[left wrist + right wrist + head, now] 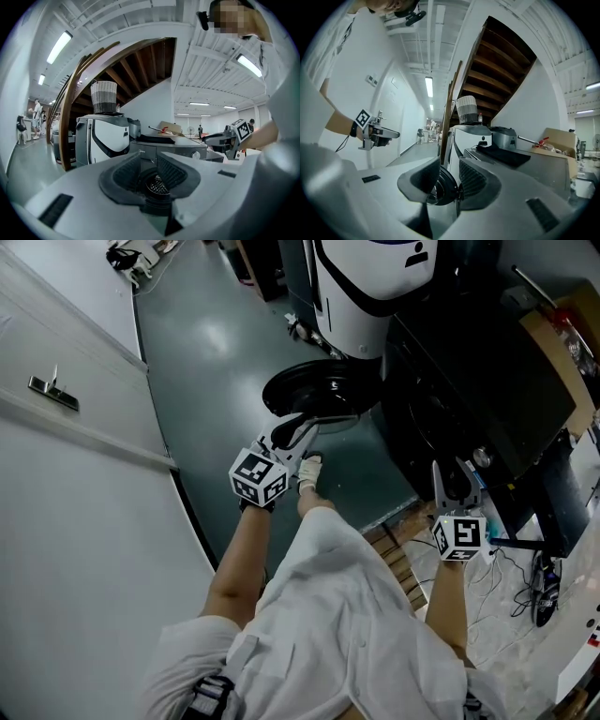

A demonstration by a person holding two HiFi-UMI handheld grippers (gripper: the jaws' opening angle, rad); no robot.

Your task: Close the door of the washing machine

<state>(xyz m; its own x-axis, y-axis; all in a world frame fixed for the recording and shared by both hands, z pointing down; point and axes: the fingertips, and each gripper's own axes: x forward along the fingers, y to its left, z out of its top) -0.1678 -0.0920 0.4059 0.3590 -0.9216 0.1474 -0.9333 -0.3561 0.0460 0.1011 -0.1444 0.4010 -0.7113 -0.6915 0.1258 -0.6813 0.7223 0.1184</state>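
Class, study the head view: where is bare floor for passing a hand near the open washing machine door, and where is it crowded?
Bare: the grey-green floor between the white wall panel and the round black door. Crowded: beside the dark washing machine, among tangled black cables.

Both arms reach forward, each hand carrying tongs with the jaws apart.

In the head view the left forearm point(242, 559) stretches toward 1 o'clock, and the left tongs point(302, 427) point the same way, jaws parted. The right forearm point(448, 601) runs toward 12 o'clock, with the right tongs point(456, 470) aimed likewise, jaws parted. The left tongs sit at 10 o'clock from the right tongs, well apart.
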